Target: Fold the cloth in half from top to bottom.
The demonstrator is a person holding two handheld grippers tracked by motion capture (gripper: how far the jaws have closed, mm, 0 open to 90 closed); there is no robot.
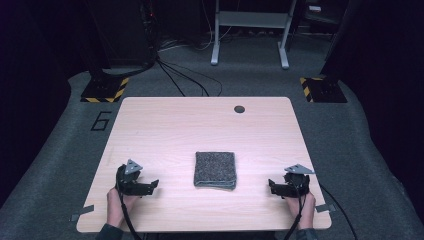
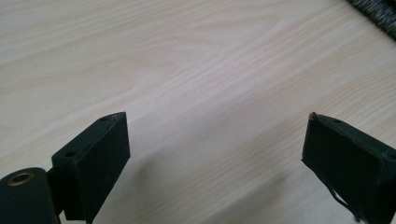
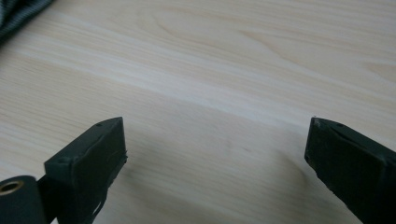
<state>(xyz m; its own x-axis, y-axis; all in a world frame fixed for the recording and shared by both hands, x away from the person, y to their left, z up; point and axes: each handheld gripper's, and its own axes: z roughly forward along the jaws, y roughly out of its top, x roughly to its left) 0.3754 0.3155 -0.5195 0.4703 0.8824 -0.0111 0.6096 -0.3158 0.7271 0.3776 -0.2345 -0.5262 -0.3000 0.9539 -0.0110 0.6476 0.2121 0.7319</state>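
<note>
On the far left we see the grey floor (image 1: 45, 165) with a number 6 (image 1: 101, 121) marked on it, and a black-and-yellow striped plate (image 1: 105, 90) behind that.

Next comes the light wood bench (image 1: 165, 125). Near its front left corner we see the left hand (image 1: 119, 204) holding the left claw (image 1: 151, 185). This claw sits low over the bench and points to the right, toward the middle. In the left gripper view we see its two black jaws spread wide apart, with bare wood between them. It holds nothing. A bit of the cloth (image 2: 376, 11) peeks in at the top right corner of that view.

In the middle of the bench lies the cloth (image 1: 215, 169). It is grey, folded into a neat square, and flat on the wood. It sits between the two claws, well apart from both. Nothing touches it.

Farther back on the bench we see a small dark round hole (image 1: 239, 109).

Near the front right corner the right hand (image 1: 303, 205) holds the right claw (image 1: 272, 186), which points left toward the cloth. In the right gripper view its jaws also stand wide apart over bare wood, holding nothing. The cloth (image 3: 18, 14) shows at the top left corner there.

Past the bench, at the back, we see the white legs of a stand (image 1: 250, 30).
</note>
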